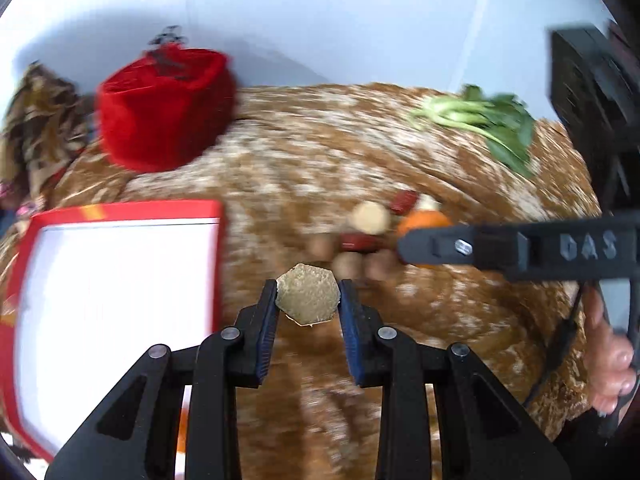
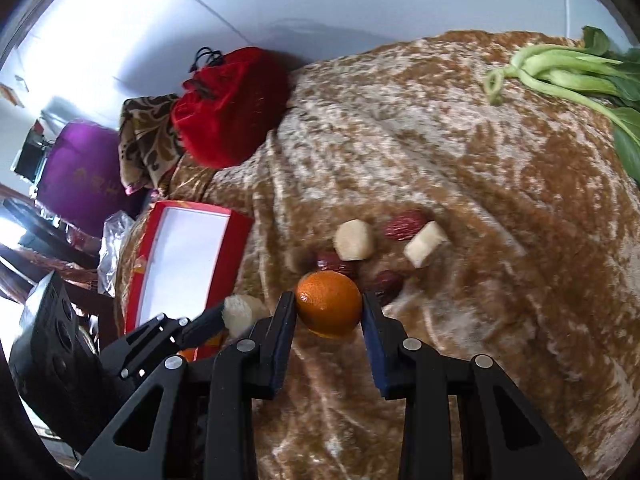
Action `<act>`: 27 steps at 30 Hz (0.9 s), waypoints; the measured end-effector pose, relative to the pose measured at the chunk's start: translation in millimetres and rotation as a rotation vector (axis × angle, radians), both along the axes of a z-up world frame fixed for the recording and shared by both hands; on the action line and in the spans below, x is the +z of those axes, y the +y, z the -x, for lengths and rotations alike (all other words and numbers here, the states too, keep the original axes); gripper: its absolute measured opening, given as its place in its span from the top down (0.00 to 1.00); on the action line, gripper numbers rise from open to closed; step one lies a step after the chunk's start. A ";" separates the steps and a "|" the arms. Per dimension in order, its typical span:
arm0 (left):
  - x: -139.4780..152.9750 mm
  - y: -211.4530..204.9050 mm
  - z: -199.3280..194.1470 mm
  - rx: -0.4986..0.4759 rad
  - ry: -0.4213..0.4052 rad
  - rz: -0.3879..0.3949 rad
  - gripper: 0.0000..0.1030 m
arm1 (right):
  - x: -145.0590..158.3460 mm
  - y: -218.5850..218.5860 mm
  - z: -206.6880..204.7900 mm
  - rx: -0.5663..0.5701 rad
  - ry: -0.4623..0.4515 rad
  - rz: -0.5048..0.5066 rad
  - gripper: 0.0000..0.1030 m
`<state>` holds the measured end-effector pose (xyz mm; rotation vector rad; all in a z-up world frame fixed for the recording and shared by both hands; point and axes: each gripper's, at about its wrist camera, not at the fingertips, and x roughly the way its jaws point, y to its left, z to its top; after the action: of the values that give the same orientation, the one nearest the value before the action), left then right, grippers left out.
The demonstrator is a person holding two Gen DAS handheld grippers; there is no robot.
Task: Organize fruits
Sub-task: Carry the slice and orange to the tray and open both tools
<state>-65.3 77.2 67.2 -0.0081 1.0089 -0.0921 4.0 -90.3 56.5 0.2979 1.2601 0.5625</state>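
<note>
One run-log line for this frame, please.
left gripper: shut on pale chunk | right gripper: around orange | red box: open | dates, chunks on blanket
</note>
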 end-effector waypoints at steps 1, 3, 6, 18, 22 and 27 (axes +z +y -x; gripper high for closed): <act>1.6 7.4 0.7 0.023 -0.005 -0.012 0.73 | 0.8 3.9 2.0 0.005 -0.007 -0.006 0.67; 4.8 22.3 3.7 0.067 -0.013 -0.022 0.73 | 2.4 11.4 5.9 0.017 -0.016 -0.018 0.67; 4.4 39.2 2.8 0.128 -0.010 -0.026 0.73 | 3.0 21.7 9.9 0.035 -0.027 -0.029 0.67; -1.3 88.8 30.3 0.268 0.048 -0.017 0.73 | 2.0 88.4 35.9 0.149 -0.062 -0.081 0.67; 3.3 107.6 46.1 0.329 0.040 -0.012 0.73 | 0.1 107.4 40.4 0.171 -0.061 -0.104 0.67; -0.3 124.8 63.1 0.387 0.048 -0.035 0.73 | -0.6 132.5 52.1 0.220 -0.071 -0.116 0.67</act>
<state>-128.4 202.0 66.8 -0.1740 1.0408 0.2807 -48.0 42.2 55.9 0.2354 1.2008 0.8297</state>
